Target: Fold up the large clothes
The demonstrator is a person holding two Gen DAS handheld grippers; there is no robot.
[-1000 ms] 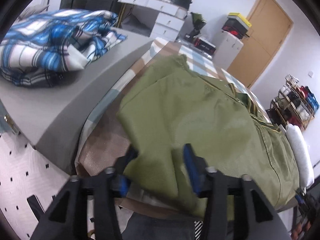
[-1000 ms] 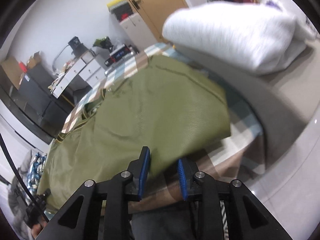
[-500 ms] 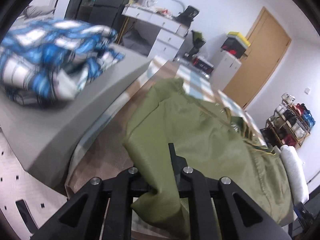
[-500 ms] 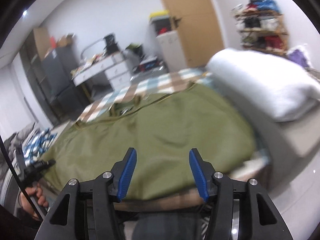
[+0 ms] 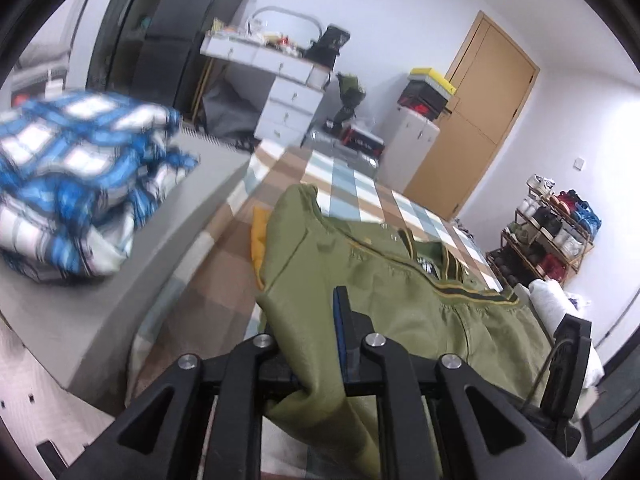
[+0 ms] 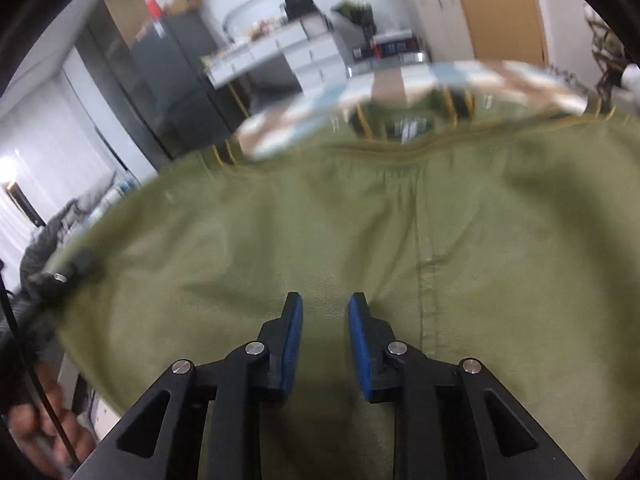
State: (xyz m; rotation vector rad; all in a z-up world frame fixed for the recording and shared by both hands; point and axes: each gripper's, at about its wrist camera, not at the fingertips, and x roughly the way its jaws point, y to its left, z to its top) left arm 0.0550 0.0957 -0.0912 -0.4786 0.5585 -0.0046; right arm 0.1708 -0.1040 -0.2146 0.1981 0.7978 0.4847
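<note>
1. Nearest the left wrist camera, the left claw (image 5: 320, 344) is pinched tight on a gathered fold of the olive-green jacket (image 5: 400, 300); the cloth bunches between its blue pads and hangs down below them.
2. Nearest the right wrist camera, the right claw (image 6: 325, 320) hovers over the broad back of the same jacket (image 6: 360, 220) with a narrow gap between its blue pads. Those pads have just been closing, and no cloth sits between them.
3. Only the left view shows the jacket's shape: it lies across a checked bedspread (image 5: 360, 188) of brown, pale blue and white, with a striped hem band on the right and a yellow lining peeking out at the far left edge.
4. Only the right view shows the seam running down the cloth just right of the claw, and, at the lower left edge, a person's hand (image 6: 44, 436) around a dark handle.
5. Left of the jacket, the left view alone shows a grey cushion (image 5: 120, 280) bearing a folded blue plaid blanket (image 5: 72, 192).
6. Farther off, both views catch a white drawer counter (image 5: 280, 80) cluttered on top; the left view adds a wooden door (image 5: 472, 120) and a shoe rack (image 5: 552, 232) at the far right.
7. Much of the right view is blurred, so the far bedspread there is only smeared colour.
</note>
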